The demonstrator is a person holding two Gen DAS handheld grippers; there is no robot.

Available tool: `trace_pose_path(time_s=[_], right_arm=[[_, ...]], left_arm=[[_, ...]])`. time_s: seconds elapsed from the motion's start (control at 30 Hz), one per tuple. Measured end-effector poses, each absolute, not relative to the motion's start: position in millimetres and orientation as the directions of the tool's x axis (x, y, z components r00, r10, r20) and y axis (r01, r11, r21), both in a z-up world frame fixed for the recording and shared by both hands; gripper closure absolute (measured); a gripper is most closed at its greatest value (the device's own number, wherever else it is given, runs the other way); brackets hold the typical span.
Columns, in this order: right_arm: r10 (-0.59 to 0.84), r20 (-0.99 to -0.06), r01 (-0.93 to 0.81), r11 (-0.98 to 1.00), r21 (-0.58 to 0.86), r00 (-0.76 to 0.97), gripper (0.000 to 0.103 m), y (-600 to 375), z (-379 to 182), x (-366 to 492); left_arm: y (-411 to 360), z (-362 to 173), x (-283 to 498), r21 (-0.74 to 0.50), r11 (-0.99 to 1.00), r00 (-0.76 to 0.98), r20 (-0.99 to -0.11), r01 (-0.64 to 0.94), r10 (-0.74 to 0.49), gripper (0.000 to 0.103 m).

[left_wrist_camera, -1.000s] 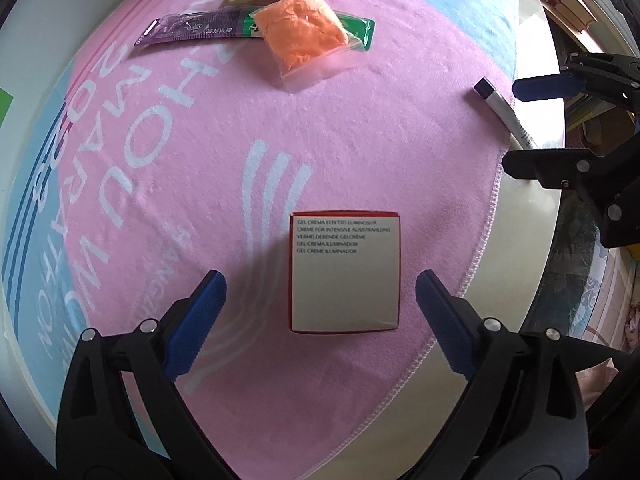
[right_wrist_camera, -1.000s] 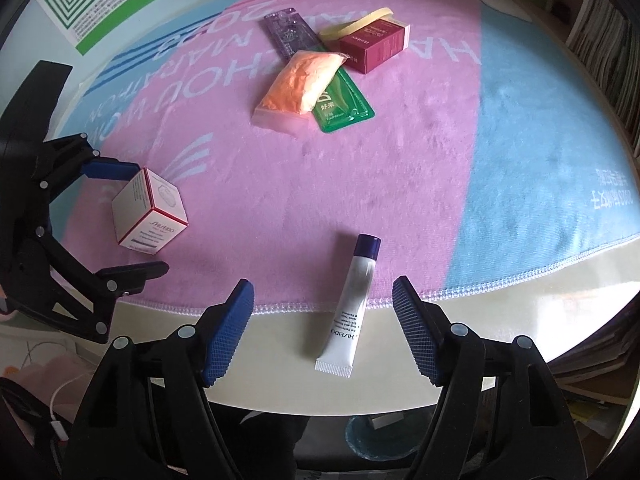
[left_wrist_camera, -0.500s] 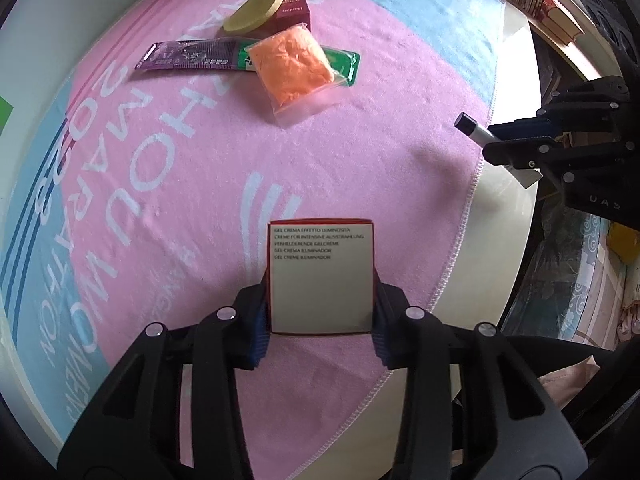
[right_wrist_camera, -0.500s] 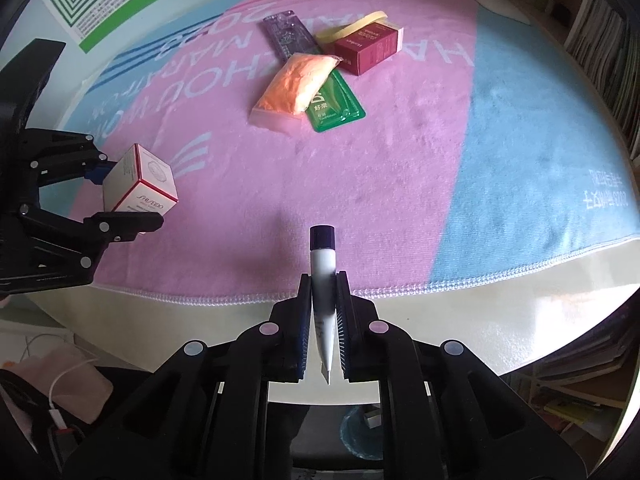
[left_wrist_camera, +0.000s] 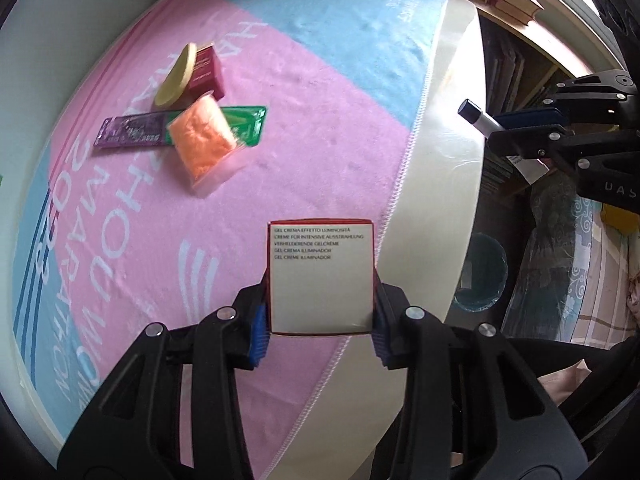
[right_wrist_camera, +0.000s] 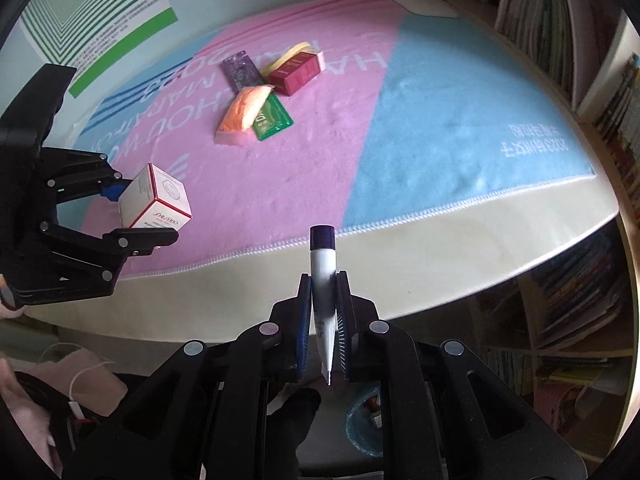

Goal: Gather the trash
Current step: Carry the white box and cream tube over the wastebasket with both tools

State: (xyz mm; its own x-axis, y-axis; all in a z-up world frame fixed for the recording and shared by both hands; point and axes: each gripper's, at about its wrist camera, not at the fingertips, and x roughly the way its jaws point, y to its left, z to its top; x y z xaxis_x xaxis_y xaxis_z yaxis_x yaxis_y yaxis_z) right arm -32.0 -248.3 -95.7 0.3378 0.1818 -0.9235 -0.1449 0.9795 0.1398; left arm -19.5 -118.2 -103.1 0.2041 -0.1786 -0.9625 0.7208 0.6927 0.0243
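You're carrying two pieces at once: your left gripper [left_wrist_camera: 318, 320] is clamping the white box [left_wrist_camera: 320, 276] by its sides, your right gripper [right_wrist_camera: 323, 332] is pinching the tube [right_wrist_camera: 323, 280], both lifted off the towel [right_wrist_camera: 460, 136] near the table edge. A blue bin [left_wrist_camera: 482, 272] is sitting on the floor below (likely the drop spot). Still waiting on the towel: red box [right_wrist_camera: 296, 73], orange pouch [right_wrist_camera: 246, 108], green sachet [right_wrist_camera: 272, 120], purple sachet [right_wrist_camera: 240, 70], so you're roughly a third through.

Matt cardboard box [left_wrist_camera: 320, 276]; fuzzy cloth towel [left_wrist_camera: 320, 120].
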Motion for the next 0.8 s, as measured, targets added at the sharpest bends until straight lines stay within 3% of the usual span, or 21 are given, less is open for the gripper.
trace_pose_path(time_s=[0.8], right_arm=[[0.036, -0.933, 0.376, 0.909, 0.179, 0.357, 0.09, -380, -110, -211]], left_arm=[[-309, -120, -141, -0.004, 0.191, 0.039, -0.975, 0.982, -0.221, 0.065]])
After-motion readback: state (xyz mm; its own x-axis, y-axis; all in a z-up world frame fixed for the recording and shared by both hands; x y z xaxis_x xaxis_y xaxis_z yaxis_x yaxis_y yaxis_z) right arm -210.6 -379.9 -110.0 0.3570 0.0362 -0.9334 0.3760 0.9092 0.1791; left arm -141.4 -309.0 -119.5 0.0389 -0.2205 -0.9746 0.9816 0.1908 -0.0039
